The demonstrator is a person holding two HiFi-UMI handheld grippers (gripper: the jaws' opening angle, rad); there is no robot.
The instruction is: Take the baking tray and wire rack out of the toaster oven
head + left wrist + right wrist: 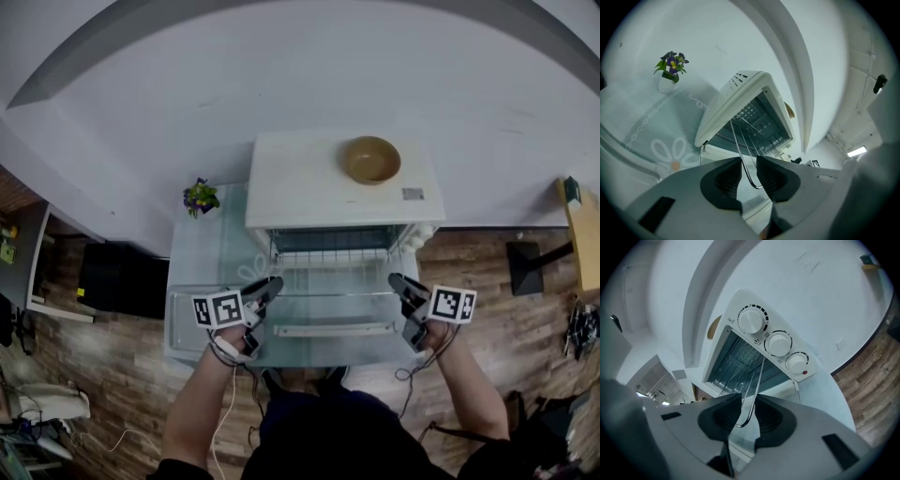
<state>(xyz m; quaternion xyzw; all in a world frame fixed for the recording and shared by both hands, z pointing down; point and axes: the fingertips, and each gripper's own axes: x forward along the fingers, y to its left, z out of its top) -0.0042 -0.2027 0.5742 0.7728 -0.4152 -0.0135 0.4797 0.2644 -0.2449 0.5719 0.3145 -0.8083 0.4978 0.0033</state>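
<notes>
The white toaster oven [319,178] stands on the table with its door [333,328] folded down toward me. The wire rack [328,277] sticks partly out of the oven mouth over the door. My left gripper [272,284] is shut on the rack's front left corner, and the thin wire [740,140] runs between its dark pads [725,178]. My right gripper [396,281] is shut on the front right corner, where the wire rack [757,380] passes between its pads [769,417]. A pale rimmed flat shape [192,323], which looks like the baking tray, lies on the table left of the door.
A tan bowl [370,159] sits on top of the oven. A small potted plant [200,198] stands at the table's back left, against the white wall. Three control knobs [779,343] run down the oven's right side. Wooden floor surrounds the pale glass table [202,253].
</notes>
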